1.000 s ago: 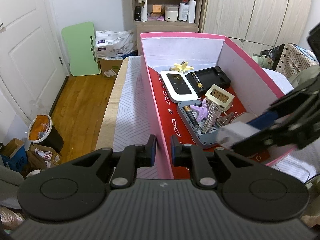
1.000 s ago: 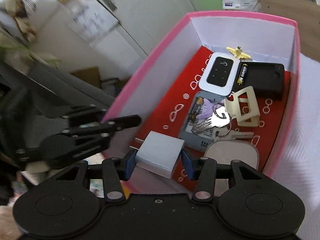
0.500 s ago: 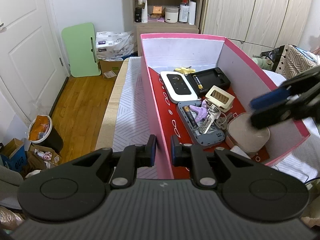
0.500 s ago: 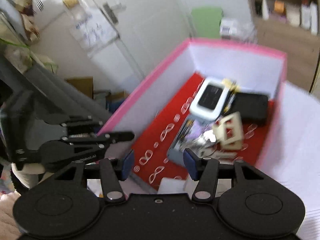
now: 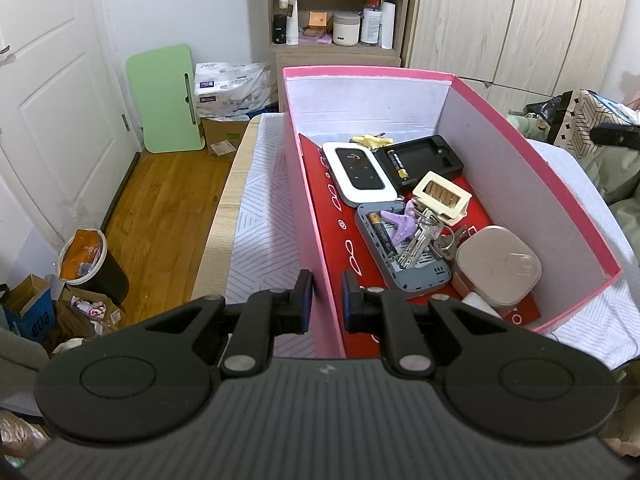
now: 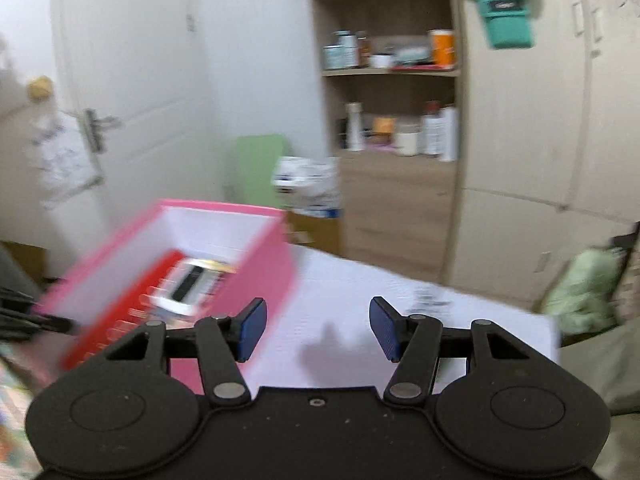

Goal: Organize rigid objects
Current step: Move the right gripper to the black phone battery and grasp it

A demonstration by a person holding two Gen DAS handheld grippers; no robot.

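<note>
A tall pink cardboard box with a red floor sits on a worktop covered in white striped cloth. The left claw is clenched on the box's near left wall, one pad on each side, steadying it. Inside lie a white pocket router, a black tray, a cream plastic holder, a bunch of silver keys on a grey battery case, and a beige rounded tin. The right claw hangs spread wide and empty, outside the box over bare cloth. The step in hand appears to be fetching another item. The box's tall walls demand a lift over the rim; open cloth lies to its right.
</note>
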